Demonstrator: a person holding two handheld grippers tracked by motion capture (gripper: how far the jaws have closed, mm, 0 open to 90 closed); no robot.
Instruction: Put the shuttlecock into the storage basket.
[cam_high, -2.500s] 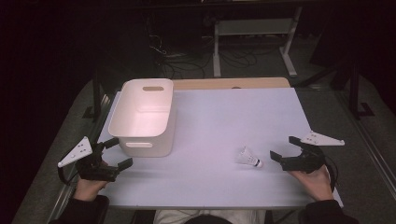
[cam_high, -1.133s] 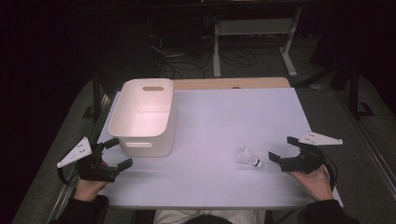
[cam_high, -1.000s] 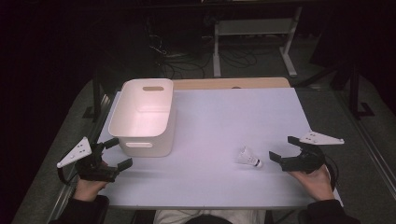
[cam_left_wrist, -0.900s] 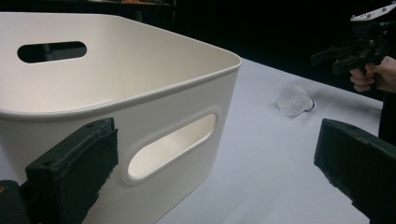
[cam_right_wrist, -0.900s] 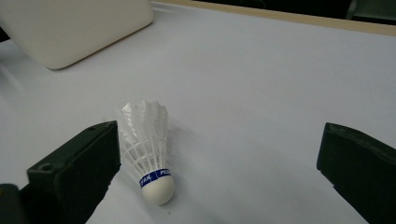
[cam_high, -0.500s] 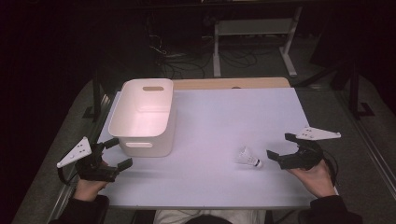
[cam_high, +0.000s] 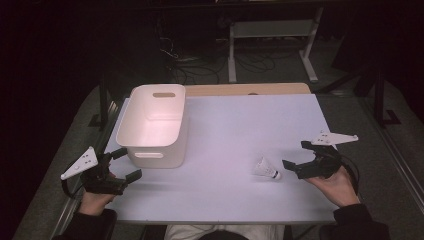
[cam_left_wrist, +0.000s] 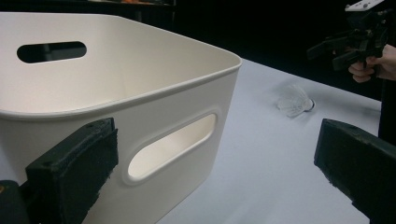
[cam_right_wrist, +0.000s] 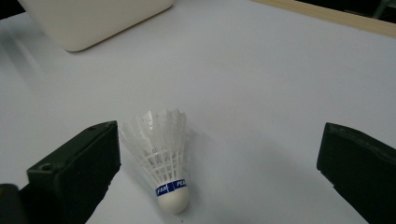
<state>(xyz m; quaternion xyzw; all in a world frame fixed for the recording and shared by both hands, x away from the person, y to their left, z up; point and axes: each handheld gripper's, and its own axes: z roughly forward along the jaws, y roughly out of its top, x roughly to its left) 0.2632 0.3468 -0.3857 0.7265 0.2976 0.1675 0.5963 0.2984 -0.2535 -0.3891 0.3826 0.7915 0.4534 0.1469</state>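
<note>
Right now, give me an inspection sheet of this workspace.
Surface: white table top, wooden strip along its far edge.
Job's things: shuttlecock lying on its side, cork toward the right gripper; white bin near the left, no contents seen.
Clutter: nothing seen.
Grippers: right gripper open, jaws either side of the shuttlecock in its own view, not touching it; left gripper open, beside the bin's near handle slot.
Cables: one trails from each gripper; more lie on the floor beyond the table.
Surroundings: dark room, metal frame legs behind.
</note>
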